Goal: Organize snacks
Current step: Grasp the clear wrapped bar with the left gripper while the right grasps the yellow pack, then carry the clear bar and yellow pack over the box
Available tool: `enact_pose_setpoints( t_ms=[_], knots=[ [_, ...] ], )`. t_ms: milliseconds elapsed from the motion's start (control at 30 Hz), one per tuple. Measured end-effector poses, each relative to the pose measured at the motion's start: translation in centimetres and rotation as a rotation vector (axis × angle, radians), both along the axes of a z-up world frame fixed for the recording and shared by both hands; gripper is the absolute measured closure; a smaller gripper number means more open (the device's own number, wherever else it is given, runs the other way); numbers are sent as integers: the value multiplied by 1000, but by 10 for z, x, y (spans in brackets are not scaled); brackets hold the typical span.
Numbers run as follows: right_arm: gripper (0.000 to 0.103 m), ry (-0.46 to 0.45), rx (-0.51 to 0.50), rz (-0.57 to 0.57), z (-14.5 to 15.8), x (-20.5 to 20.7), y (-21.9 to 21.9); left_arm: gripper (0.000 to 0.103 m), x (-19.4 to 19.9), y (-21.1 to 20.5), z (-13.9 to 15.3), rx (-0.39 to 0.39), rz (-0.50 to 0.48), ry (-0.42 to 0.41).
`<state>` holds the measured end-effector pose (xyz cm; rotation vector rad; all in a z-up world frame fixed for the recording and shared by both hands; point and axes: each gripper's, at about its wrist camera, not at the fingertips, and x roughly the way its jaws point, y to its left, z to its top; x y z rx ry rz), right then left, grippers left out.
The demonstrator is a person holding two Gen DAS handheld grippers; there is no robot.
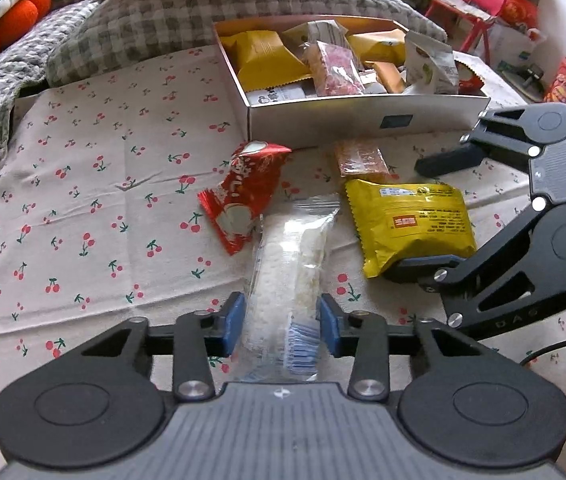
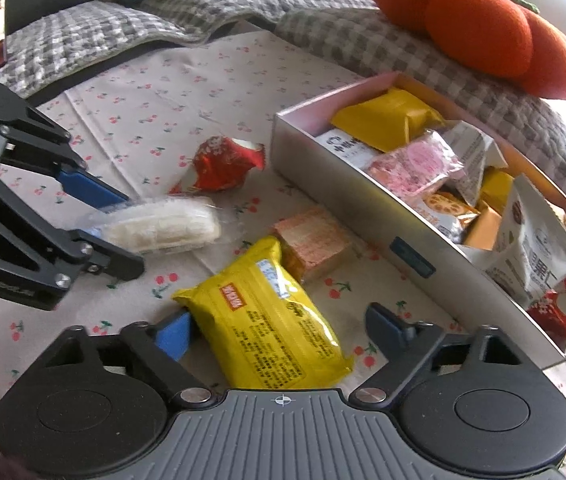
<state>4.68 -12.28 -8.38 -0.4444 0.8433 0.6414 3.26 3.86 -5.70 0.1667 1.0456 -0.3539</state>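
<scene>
My left gripper (image 1: 281, 328) (image 2: 131, 232) is shut on a clear packet of white rice cracker (image 1: 287, 264) (image 2: 163, 228) that lies on the cherry-print cloth. My right gripper (image 2: 279, 330) (image 1: 435, 212) stands open around a yellow snack packet (image 2: 267, 328) (image 1: 411, 224). Its left pad touches the packet's edge and its right pad is clear of it. A red packet (image 1: 243, 196) (image 2: 223, 164) and an orange wafer packet (image 1: 361, 158) (image 2: 311, 240) lie loose nearby. Behind them a white box (image 1: 363, 120) (image 2: 363, 220) holds several snacks.
A grey checked blanket (image 1: 163, 20) (image 2: 103, 36) borders the cloth at the back. An orange pumpkin cushion (image 2: 483, 28) rests on it behind the box. Bare cloth (image 1: 83, 200) stretches left of the packets. A pink chair (image 1: 479, 4) and clutter stand far right.
</scene>
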Motion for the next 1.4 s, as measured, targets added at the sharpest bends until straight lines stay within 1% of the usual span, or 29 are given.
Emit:
enact_pose_setpoints(
  t_ms=[67, 267, 400, 533, 667, 867, 1067, 1233, 1400],
  knots=[
    [34, 13, 13, 19, 2, -2, 1, 69, 0, -1, 1, -2, 7, 3],
    [48, 11, 4, 36, 4, -10, 7, 70, 0, -1, 4, -9, 47, 13],
    [49, 28, 9, 20, 6, -10, 5, 71, -2, 1, 8, -27, 54, 15],
    [49, 41, 24, 4, 10, -13, -1, 71, -6, 3, 13, -25, 61, -4],
    [49, 49, 59, -22, 18, -15, -9, 72, -9, 6, 18, -42, 65, -14],
    [49, 58, 108, -90, 33, -12, -23, 73, -12, 9, 32, -75, 79, -41],
    [49, 46, 176, -173, 52, -4, -37, 73, -14, 11, 49, -131, 96, -72],
    [49, 20, 244, -240, 67, 6, -51, 74, -11, 11, 65, -202, 119, -92],
    [49, 19, 314, -325, 73, 21, -66, 74, -4, 7, 79, -251, 142, -132]
  ],
)
